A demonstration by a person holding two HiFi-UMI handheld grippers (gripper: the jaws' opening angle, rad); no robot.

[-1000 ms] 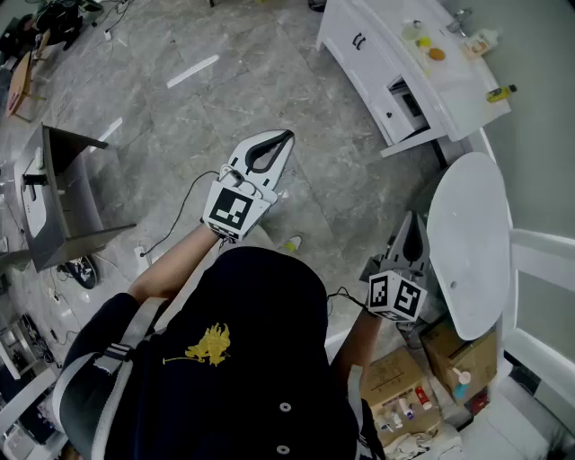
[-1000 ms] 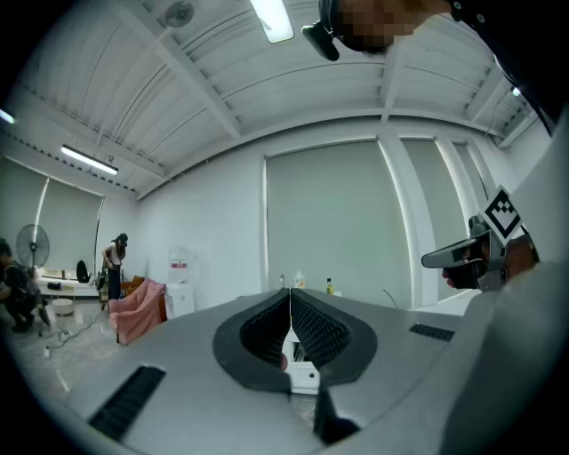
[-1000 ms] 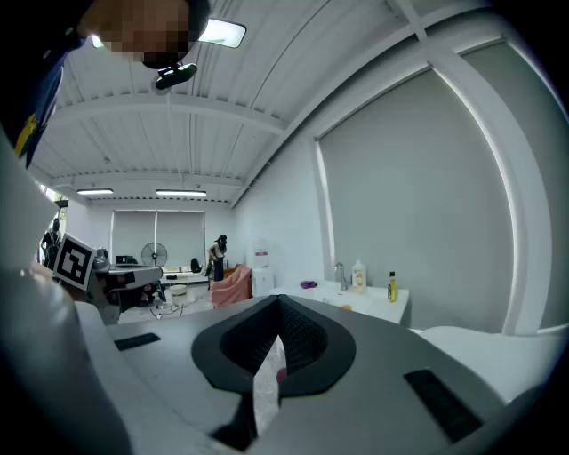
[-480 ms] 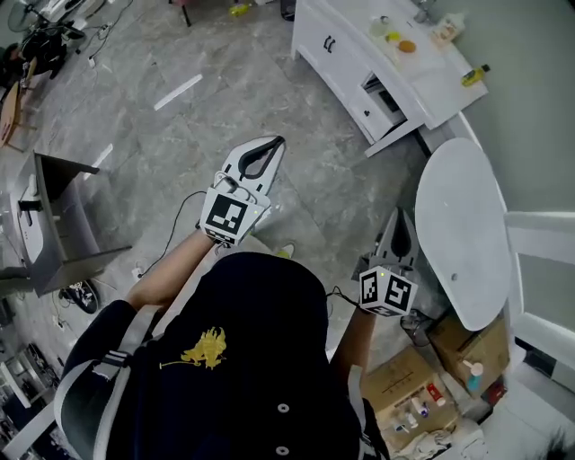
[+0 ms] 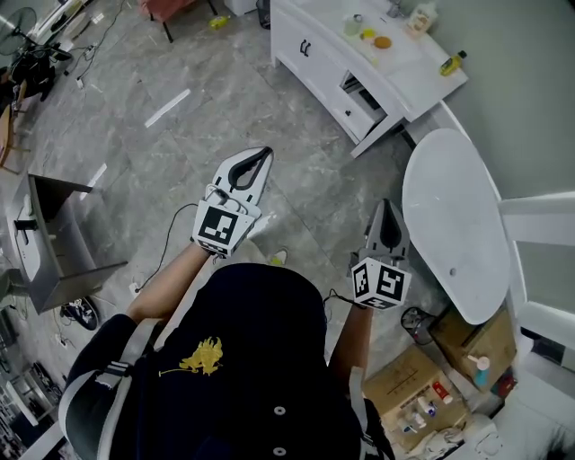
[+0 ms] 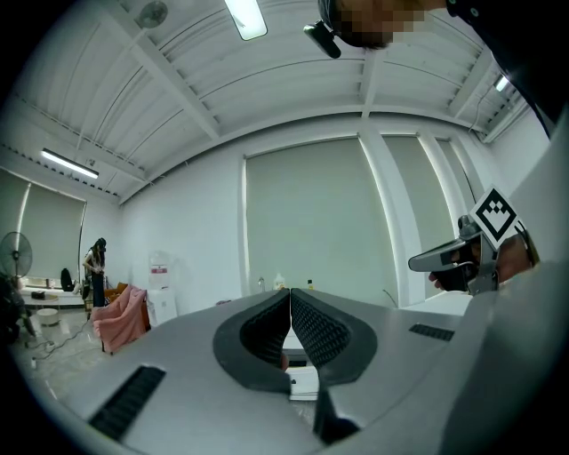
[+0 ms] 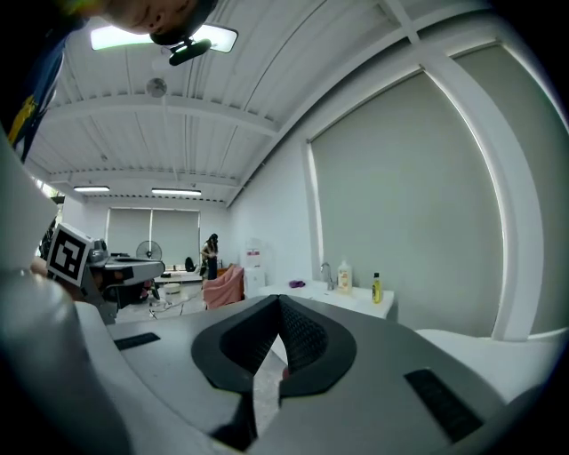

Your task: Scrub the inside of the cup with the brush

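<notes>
i hold both grippers out level in front of me, over the grey stone floor [image 5: 225, 99]. the left gripper [image 5: 266, 154] has its jaws pressed together tip to tip, and its own view shows the ribbed pads meeting with nothing between them. the right gripper [image 5: 384, 206] is closed the same way and carries nothing. it sits near the edge of the round white table [image 5: 449, 225].

ahead of me stands a long white counter [image 5: 409, 67] with one drawer [image 5: 359, 90] pulled open. on its top i can see a pale soap bottle [image 5: 422, 16], a yellow-green bottle [image 5: 452, 63], an orange item [image 5: 383, 41] and a few smaller pieces. they are too small for me to tell a cup or a brush among them, and neither gripper view shows either one clearly. the right gripper view picks up a tap [image 7: 327, 274] beside the bottles.

cardboard boxes [image 5: 404, 377] sit on the floor at my right, by the table's near end. in the left gripper view a person [image 6: 93, 262] stands far back, near a pink-draped chair [image 6: 120, 318].
</notes>
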